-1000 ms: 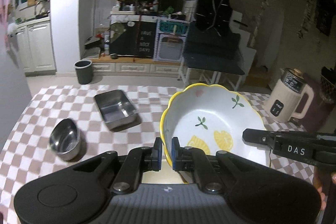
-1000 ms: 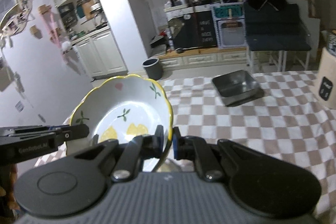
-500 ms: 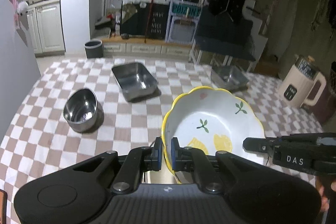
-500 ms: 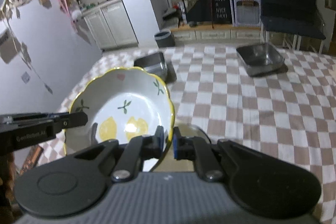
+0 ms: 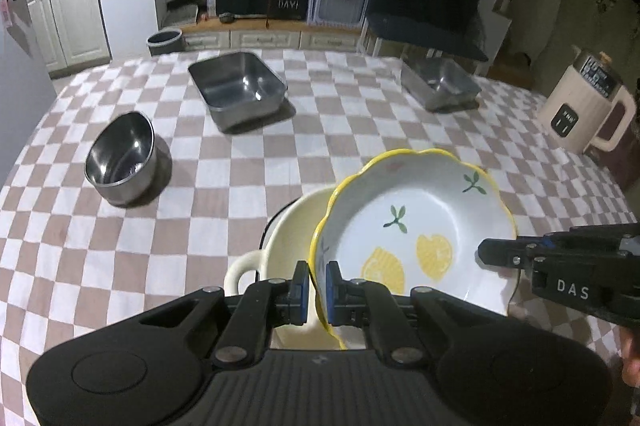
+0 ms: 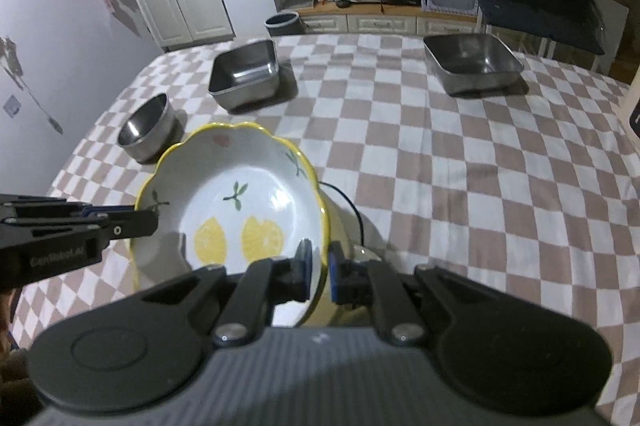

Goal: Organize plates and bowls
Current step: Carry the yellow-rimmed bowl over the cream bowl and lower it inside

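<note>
Left gripper [image 5: 316, 292] and right gripper [image 6: 318, 272] each have their fingers pinched on opposite rim edges of the lemon-print bowl [image 5: 416, 230], held tilted just above a cream handled pot [image 5: 288, 238] near the worktop's [image 5: 240, 186] front edge. Bare checked cloth lies between it and the steel bowl [image 5: 120, 158], the rectangular steel tray [image 5: 238, 88] and the second tray [image 5: 440, 82] at the far edge.

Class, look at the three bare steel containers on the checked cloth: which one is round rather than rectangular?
The small steel bowl, alone on the left side of the cloth. The other two, the middle steel tray and the far-right steel tray, are straight-sided rectangles.

Both wrist views look steeply down, close over the lemon bowl [image 5: 412, 226] from opposite rims.
</note>
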`<action>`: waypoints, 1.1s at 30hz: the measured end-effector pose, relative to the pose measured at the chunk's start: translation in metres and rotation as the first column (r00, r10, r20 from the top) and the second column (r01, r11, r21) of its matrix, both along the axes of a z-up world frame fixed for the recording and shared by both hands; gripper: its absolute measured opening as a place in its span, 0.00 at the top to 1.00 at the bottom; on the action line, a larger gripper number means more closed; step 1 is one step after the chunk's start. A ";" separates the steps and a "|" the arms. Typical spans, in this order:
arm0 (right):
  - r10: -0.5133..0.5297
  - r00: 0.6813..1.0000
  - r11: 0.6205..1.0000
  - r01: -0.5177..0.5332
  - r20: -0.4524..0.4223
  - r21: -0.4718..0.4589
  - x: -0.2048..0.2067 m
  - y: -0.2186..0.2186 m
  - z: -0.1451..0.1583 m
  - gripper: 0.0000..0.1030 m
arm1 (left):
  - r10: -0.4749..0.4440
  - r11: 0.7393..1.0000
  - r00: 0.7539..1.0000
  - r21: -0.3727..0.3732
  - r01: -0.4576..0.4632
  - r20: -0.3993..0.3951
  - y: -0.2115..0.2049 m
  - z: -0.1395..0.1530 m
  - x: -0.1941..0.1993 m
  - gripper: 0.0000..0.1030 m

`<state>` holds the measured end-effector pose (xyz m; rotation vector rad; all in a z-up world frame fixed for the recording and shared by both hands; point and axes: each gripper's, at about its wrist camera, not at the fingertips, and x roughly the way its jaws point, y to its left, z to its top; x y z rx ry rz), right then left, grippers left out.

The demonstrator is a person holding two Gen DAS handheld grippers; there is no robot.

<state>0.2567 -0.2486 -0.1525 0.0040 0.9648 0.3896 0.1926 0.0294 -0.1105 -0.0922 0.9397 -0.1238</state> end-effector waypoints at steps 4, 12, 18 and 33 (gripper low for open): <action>0.006 1.000 1.000 -0.006 -0.015 -0.019 0.003 0.003 -0.007 0.89 | -0.001 1.000 0.999 0.007 0.001 -0.033 0.000 -0.008 0.004 0.92; 0.018 0.999 0.999 -0.019 -0.037 -0.035 0.007 0.010 -0.012 0.89 | -0.002 1.000 0.998 0.020 0.003 -0.056 0.004 -0.014 0.006 0.92; 0.027 0.998 0.998 -0.029 -0.050 -0.049 0.009 0.015 -0.017 0.89 | 0.000 1.000 0.998 0.020 0.001 -0.060 0.008 -0.015 0.005 0.92; 0.009 0.997 0.997 -0.016 -0.082 -0.075 0.017 0.022 -0.026 0.89 | -0.011 1.000 0.998 0.025 0.012 -0.065 0.010 -0.019 0.008 0.92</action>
